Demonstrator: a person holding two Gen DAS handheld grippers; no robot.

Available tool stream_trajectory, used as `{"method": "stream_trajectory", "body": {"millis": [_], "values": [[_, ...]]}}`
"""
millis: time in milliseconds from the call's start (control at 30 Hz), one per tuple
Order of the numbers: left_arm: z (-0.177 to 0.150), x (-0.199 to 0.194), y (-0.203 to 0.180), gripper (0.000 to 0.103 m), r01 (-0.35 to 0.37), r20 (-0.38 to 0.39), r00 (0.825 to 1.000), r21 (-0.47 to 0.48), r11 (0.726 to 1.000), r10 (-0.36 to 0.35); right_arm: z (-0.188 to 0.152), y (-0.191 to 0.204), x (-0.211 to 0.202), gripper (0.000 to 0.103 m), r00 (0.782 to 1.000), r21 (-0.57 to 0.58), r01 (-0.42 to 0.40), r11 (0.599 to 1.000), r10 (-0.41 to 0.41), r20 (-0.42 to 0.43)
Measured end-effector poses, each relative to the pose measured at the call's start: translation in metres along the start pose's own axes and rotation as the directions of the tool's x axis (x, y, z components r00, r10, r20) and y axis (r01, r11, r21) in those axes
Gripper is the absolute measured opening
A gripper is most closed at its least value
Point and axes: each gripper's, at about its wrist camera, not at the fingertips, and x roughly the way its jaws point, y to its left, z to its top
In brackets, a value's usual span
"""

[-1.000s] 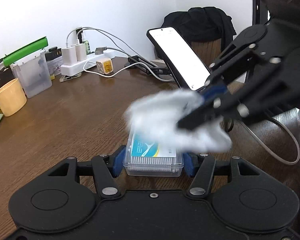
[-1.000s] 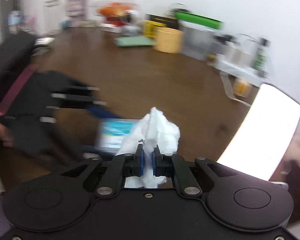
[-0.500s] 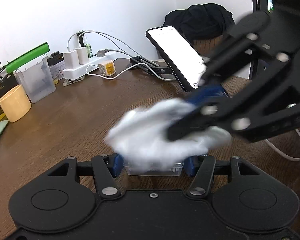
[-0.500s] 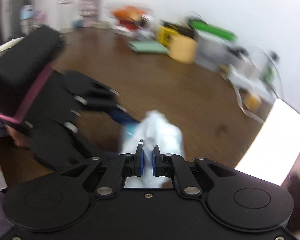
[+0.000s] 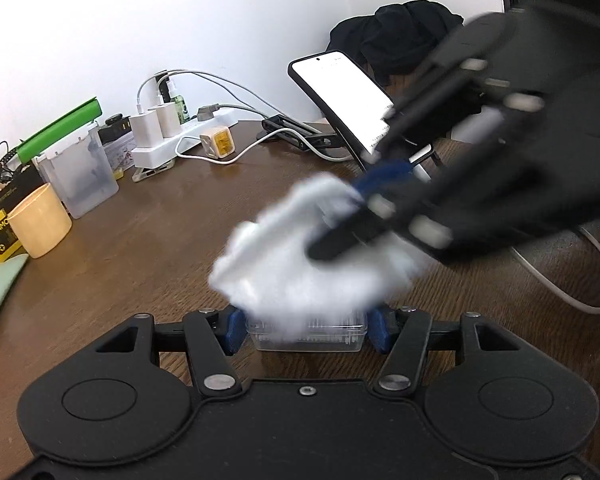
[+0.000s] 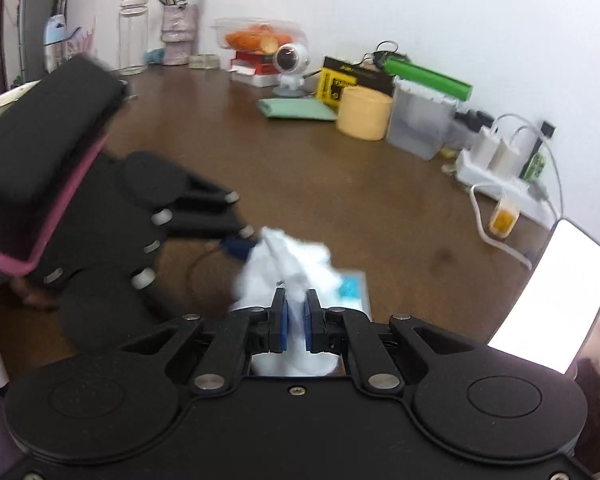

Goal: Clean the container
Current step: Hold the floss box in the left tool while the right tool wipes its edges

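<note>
Two grippers share the work: the left gripper (image 5: 306, 330) is clamped across the sides of the small clear plastic container (image 5: 308, 334), holding it just above the brown table (image 5: 140, 248), while the right gripper (image 6: 295, 312) is closed on a wad of white tissue (image 5: 300, 264) that lies over the container's lid. The tissue covers most of the lid in the left wrist view; in the right wrist view only a corner of the blue label (image 6: 350, 286) shows beside it. For a good wipe, the left jaws should hold the container level and firm so that it does not twist under the strokes. The right hand should press lightly, sweep the whole lid edge to edge, and stay off the blue pads (image 5: 233, 330). Too much downward force could lever the container out of its grip.
</note>
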Motion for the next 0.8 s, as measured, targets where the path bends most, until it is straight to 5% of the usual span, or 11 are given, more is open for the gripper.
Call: {"method": "stream_trajectory", "body": {"millis": [133, 300, 433, 567, 667, 800], "values": [[0.0, -0.001, -0.001, 0.057, -0.016, -0.004, 1.0, 0.009, 1.0, 0.016, -0.006, -0.028, 0.009, 0.008, 0.991, 0.016, 0.123, 0.992, -0.122, -0.052], [0.002, 0.002, 0.0, 0.057, -0.014, -0.004, 1.0, 0.005, 1.0, 0.014, -0.013, 0.002, -0.008, 0.008, 0.998, 0.004, -0.044, 0.999, 0.044, -0.045], [0.001, 0.0, 0.003, 0.057, -0.065, -0.026, 0.998, 0.003, 0.998, 0.065, 0.007, 0.001, 0.007, 0.008, 1.0, 0.02, 0.003, 1.0, -0.003, 0.006], [-0.005, -0.002, 0.019, 0.057, -0.073, -0.038, 0.997, -0.082, 0.994, 0.07, 0.003, -0.022, 0.014, 0.008, 0.996, 0.041, 0.072, 0.997, -0.07, -0.058], [-0.005, -0.001, 0.023, 0.057, -0.064, -0.039, 0.997, -0.105, 0.992, 0.06, 0.002, -0.007, 0.002, 0.008, 0.997, 0.027, -0.046, 0.999, 0.047, -0.063], [-0.003, 0.001, 0.025, 0.057, -0.046, -0.04, 0.998, -0.114, 0.992, 0.041, 0.022, 0.017, 0.006, 0.008, 0.997, -0.027, -0.073, 0.997, 0.073, 0.003]]}}
